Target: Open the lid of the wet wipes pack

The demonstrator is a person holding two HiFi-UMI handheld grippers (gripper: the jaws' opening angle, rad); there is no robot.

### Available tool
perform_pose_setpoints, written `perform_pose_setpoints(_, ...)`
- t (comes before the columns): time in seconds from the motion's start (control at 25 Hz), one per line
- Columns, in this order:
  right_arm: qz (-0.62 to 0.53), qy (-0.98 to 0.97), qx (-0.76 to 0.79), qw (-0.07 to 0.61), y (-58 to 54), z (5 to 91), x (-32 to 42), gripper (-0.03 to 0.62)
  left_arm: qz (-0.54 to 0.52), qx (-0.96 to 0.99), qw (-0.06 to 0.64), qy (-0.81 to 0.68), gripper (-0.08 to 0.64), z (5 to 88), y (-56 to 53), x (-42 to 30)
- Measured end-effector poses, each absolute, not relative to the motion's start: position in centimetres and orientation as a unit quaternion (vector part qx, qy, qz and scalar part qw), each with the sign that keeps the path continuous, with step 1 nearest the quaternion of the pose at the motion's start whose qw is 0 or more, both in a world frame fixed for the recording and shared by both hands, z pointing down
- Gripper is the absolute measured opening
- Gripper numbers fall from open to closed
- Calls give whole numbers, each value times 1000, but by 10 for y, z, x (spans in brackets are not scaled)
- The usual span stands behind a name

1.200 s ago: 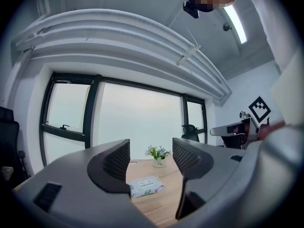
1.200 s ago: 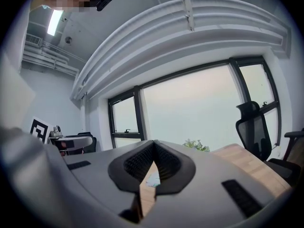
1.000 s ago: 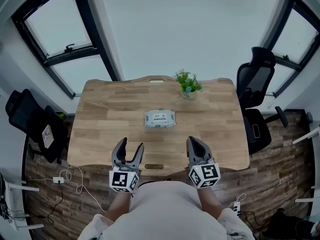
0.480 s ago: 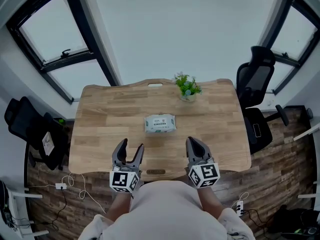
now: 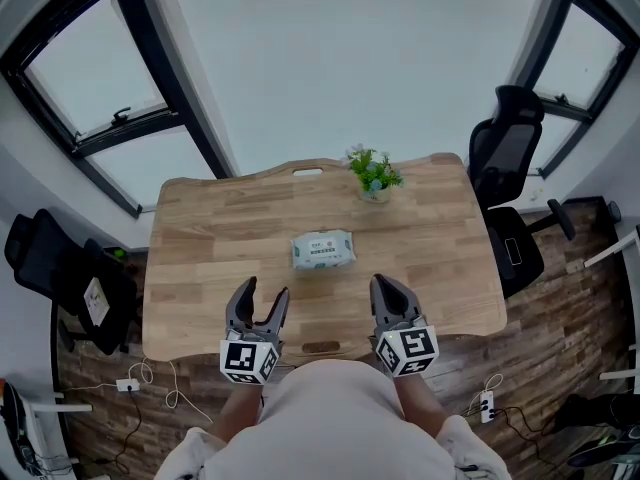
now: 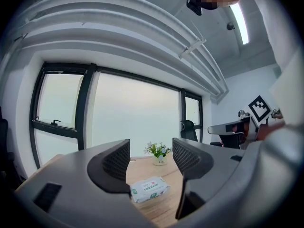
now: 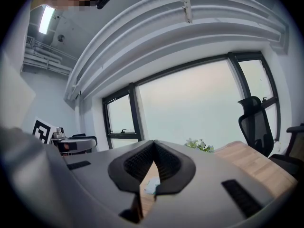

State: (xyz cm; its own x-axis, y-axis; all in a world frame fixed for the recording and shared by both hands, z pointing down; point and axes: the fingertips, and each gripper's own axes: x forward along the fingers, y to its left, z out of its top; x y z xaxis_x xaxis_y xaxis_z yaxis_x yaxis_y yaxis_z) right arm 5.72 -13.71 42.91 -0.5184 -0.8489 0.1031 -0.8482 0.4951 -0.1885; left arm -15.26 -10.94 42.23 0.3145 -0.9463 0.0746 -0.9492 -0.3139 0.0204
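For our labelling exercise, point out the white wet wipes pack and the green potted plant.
White wet wipes pack (image 5: 323,250): head view, middle of its top.
Green potted plant (image 5: 375,168): head view, on its leaves.

Counter (image 5: 200,258): I see light wood grain.
Wet wipes pack (image 5: 323,250): white, green label.
Left tool (image 5: 264,290): grey, black-and-white marker cube.
Plant (image 5: 374,171): green.

A wooden table (image 5: 200,258) bears a wipes pack (image 5: 322,250) and potted plant (image 5: 374,174).
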Motion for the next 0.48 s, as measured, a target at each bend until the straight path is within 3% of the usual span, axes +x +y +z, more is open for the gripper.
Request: perform_pose_setpoints(0.48, -111, 860, -498, -11, -143, 438, 40, 8, 41, 826, 44, -560, 287, 437, -118, -156)
